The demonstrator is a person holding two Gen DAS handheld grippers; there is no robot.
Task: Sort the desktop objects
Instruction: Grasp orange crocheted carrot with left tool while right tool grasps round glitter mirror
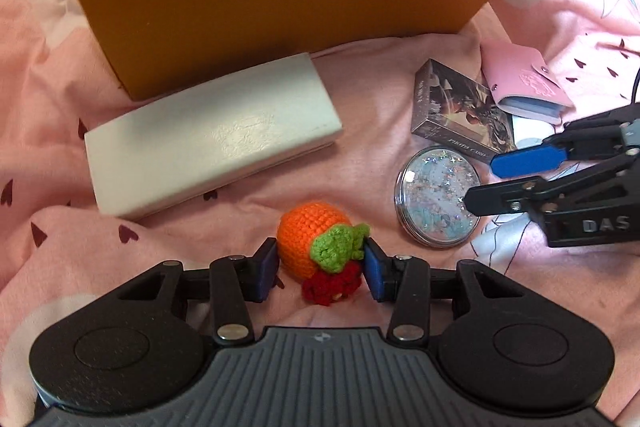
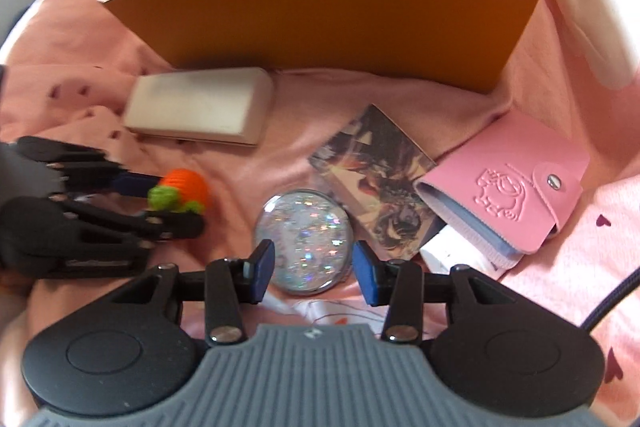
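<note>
Here the crocheted carrot toy (image 1: pixel 320 251) is bracketed, possibly touched, by the left gripper (image 1: pixel 322 267), leaf end rightward, while the glitter disc (image 2: pixel 306 243) lies just ahead of the spread right gripper (image 2: pixel 314 269).

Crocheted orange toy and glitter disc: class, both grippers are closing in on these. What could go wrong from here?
1. The left gripper straddles the soft crocheted orange toy near its green leaf end; an off-centre pinch may let it squirm out.
2. The right gripper brackets the glitter disc, which lies flat on wrinkled pink fabric; the pads may slide over its rim.
3. The disc abuts the photo card box, which could be nudged.
</note>
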